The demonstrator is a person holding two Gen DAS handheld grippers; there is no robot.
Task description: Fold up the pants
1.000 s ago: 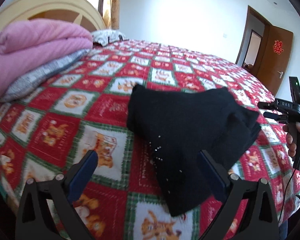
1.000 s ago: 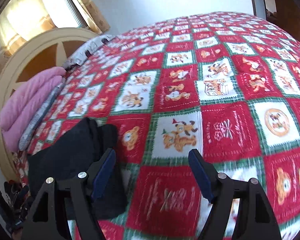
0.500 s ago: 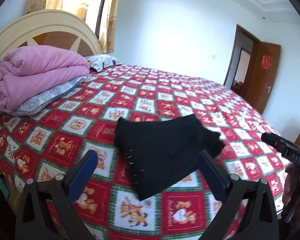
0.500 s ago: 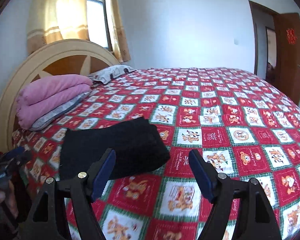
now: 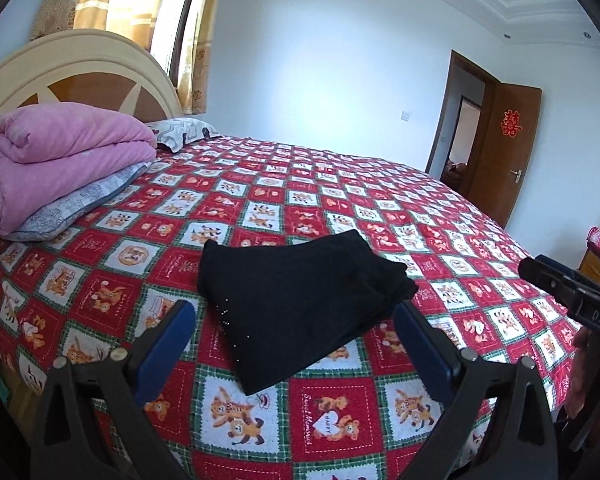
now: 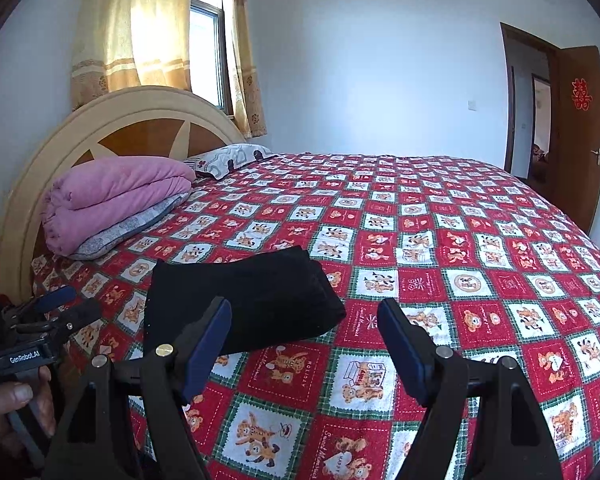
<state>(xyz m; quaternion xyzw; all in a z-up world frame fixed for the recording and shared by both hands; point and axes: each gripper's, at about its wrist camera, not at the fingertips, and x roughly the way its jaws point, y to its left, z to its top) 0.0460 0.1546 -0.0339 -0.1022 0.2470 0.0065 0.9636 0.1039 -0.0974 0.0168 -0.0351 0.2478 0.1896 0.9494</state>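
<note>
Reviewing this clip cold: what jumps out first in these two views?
The folded black pants lie as a compact bundle near the front edge of the red cartoon-print bedspread, dark against the busy pattern. Both the left gripper and the right gripper hover open and empty before it. A rolled pink quilt sits by the headboard.

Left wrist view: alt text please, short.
Folded black pants lie on a red cartoon-print bedspread, untouched, beyond the open, empty left gripper. Pink quilt by the headboard at left; right gripper at right edge.
</note>
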